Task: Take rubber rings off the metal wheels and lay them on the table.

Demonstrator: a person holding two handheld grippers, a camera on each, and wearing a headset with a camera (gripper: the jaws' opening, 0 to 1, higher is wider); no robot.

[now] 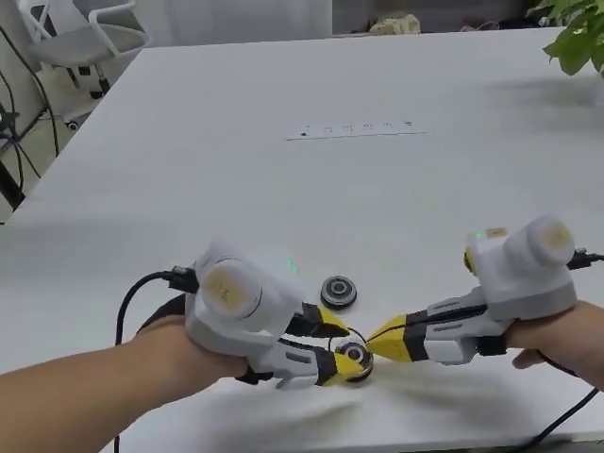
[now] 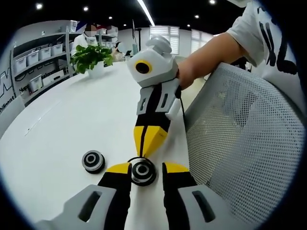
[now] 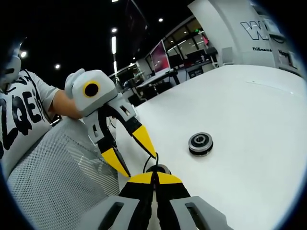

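In the right gripper view our right gripper's closed tips hide most of the wheel; ring shows as a thin loop, rest hidden under the tips. Head view: we can't read the marks on the table, plant cropped by the edge

Head view was bright, evenly lit, slightly soft; faint shadows lay on white table. Gripper views bent strongly toward edges; ceiling lights glared against dark ceiling.
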